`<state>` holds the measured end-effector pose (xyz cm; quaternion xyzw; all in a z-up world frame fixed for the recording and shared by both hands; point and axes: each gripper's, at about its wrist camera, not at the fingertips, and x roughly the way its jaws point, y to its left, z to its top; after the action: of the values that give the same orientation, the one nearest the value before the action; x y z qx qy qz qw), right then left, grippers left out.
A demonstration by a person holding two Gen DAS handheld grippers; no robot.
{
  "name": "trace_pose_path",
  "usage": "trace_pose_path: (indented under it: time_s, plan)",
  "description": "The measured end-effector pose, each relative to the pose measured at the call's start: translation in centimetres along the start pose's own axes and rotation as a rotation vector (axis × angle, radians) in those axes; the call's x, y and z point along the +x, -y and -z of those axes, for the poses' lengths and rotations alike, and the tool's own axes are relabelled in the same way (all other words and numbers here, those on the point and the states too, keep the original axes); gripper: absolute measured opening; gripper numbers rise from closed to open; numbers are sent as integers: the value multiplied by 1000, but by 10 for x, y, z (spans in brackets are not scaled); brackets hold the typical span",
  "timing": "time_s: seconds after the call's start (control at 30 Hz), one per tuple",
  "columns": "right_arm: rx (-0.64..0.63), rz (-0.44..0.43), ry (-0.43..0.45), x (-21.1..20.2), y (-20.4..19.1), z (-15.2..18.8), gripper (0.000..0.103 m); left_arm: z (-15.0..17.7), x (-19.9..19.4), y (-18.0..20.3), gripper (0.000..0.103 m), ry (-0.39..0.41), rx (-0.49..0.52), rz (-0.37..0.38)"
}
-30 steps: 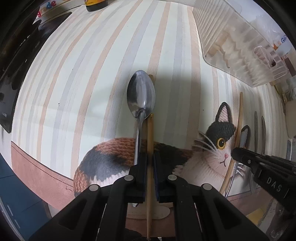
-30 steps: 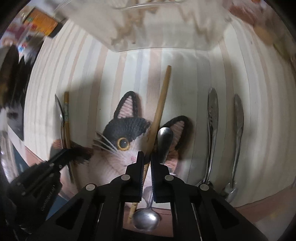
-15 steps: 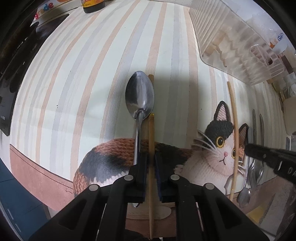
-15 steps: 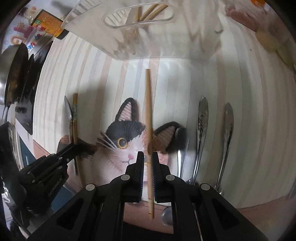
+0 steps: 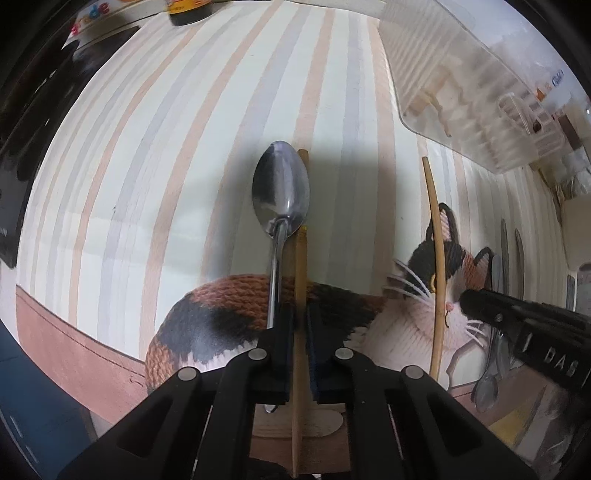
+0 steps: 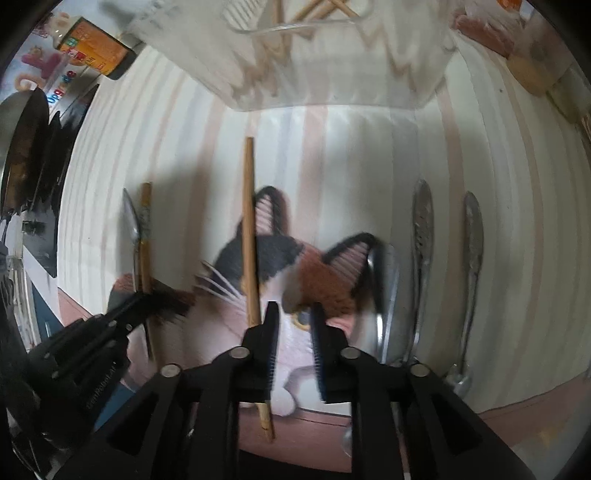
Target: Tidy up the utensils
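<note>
Left tool: clamped on chopstick, lengthwise between fingers. Right tool: open; second chopstick just left, parallel.

Striped placemat fills the area ahead of the fingers in both views, cream with tan and grey bands. Calico cat print on it sits right under the fingertips in the right wrist view, body off to the left. Dark bottle with an orange label is far ahead, left of the fingers, beside a colourful printed pack. Black pan or similar at the far left edge, too dark and warped to be sure. Brown mat border runs below.
</note>
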<state>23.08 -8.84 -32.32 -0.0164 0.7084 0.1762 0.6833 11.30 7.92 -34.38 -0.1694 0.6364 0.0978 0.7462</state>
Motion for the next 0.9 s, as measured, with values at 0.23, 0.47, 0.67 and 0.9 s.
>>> trace_pose_path:
  time_s: [0.23, 0.47, 0.67, 0.9]
  plan:
    - [-36, 38, 17, 14, -30, 4, 30, 4, -4, -7, 4, 3, -13, 10]
    - [-98, 158, 10, 28, -51, 12, 6, 8, -9, -14, 4, 3, -17, 5]
    - [-93, 238, 2, 25, -22, 42, 7, 9, -9, 10, 4, 2, 51, -16]
    - [-28, 226, -19, 24, 8, 64, 8, 5, -8, 33, 8, 15, 143, -62]
